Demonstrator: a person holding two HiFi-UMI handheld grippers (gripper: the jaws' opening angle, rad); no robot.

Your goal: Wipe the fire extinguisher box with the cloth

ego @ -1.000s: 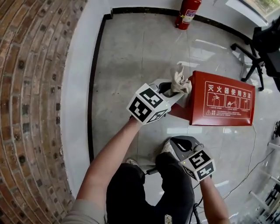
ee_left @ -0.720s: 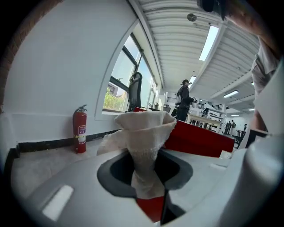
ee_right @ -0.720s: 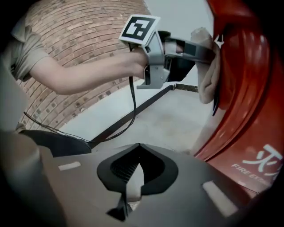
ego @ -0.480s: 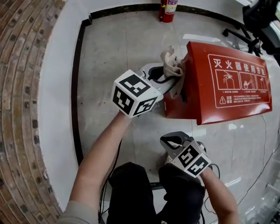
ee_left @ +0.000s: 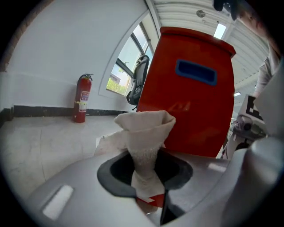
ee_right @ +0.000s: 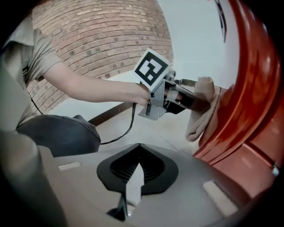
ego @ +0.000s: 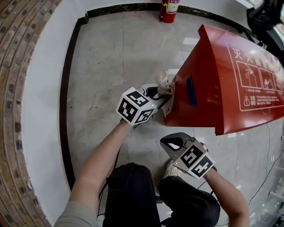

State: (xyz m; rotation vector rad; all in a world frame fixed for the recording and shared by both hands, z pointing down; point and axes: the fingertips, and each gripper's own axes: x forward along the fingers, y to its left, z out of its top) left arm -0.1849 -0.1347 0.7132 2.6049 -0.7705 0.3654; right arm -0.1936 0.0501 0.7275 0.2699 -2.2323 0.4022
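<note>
Box red, on the floor, right of centre | left gripper clamped on cloth, forearm stretched forward from near-left | cloth pressed against the box's left side, near its blue slot | right gripper jaws together, empty, nearer, just short of the box | extinguisher at far wall

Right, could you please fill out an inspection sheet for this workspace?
Surface: glossy grey tiled floor.
Job's things: red metal fire extinguisher box; beige cloth pressed against its side.
Clutter: nothing seen.
Grippers: left gripper shut on the cloth; right gripper shut, empty.
Cables: black cable hanging from the left gripper.
Surroundings: brick wall; red fire extinguisher by the far wall; black office chair.
</note>
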